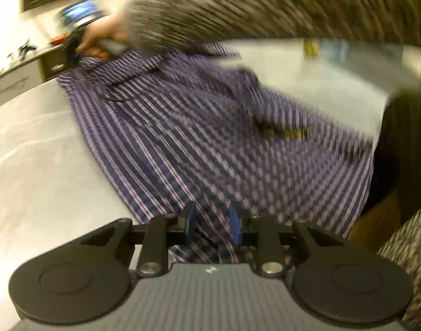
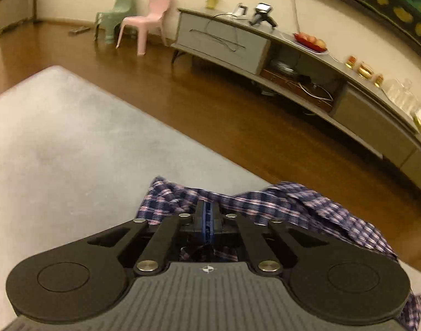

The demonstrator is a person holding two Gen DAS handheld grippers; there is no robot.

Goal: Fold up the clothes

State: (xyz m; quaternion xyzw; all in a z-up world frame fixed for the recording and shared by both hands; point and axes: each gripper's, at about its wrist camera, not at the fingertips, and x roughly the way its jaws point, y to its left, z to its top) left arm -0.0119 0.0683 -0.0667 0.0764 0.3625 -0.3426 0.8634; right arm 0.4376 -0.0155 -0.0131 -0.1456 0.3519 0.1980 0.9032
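Note:
A blue, purple and white checked shirt lies spread over a pale grey table, blurred by motion. My left gripper sits at the shirt's near edge, its blue fingers apart with a fold of cloth between them. My right gripper is shut on a bunched part of the shirt at the table's edge. In the left wrist view the right gripper shows at the far end of the shirt, held by a hand.
The person's grey knit sleeve crosses the top of the left view. Beyond the table is a wooden floor, a long low grey cabinet with a fruit bowl and jars, and two small plastic chairs.

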